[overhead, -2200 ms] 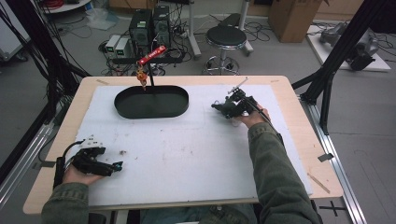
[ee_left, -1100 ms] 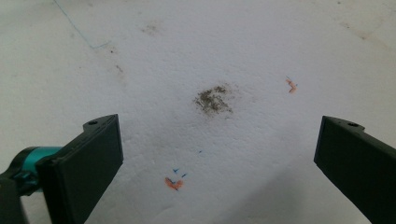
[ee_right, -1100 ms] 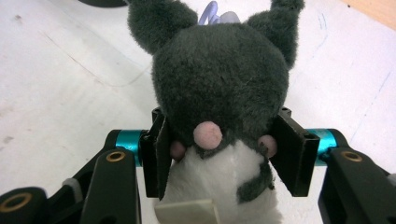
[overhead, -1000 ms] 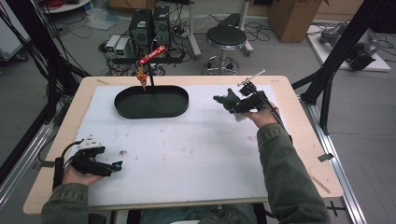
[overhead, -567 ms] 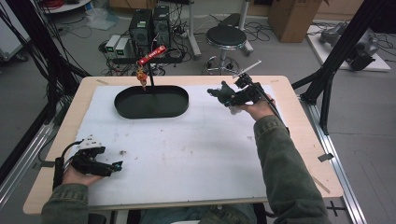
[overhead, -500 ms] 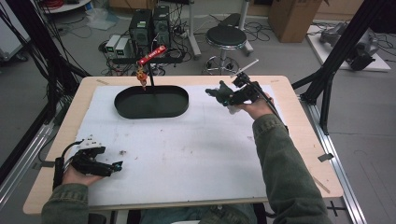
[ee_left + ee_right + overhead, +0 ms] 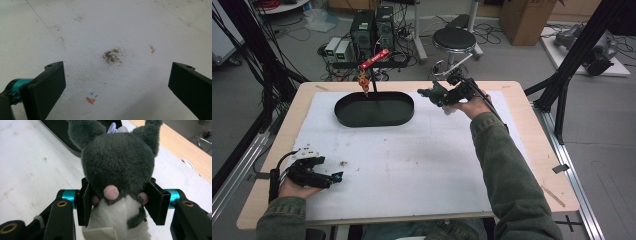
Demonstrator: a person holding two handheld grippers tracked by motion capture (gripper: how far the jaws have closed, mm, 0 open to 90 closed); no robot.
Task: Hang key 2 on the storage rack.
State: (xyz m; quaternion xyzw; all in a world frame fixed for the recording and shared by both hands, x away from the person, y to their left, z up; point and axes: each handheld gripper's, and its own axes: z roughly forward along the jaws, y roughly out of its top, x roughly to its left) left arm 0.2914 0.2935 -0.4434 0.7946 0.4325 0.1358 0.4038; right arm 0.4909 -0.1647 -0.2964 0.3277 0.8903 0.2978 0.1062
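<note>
Plush toy, dark grey with a white belly, sits clamped between the jaws of your right gripper, pads pressing both sides of its neck. In the high view it hangs above the white sheet, just beside the black oval tray's end, at about 3 o'clock from the tray. No item stands between the toy and the tray; in the right gripper view the tray's dark rim shows just behind the toy's ears.

Your left gripper rests near the table's 8 o'clock corner, well apart from the toy, jaws spread wide with nothing between them, over a brown smudge and small orange marks.

A black post carrying a red tag stands at the tray's 12 o'clock edge. The white sheet covers most of the wooden table and is lightly stained. Beyond the far edge: a round stool, computer towers and loose cables on a grey floor.
</note>
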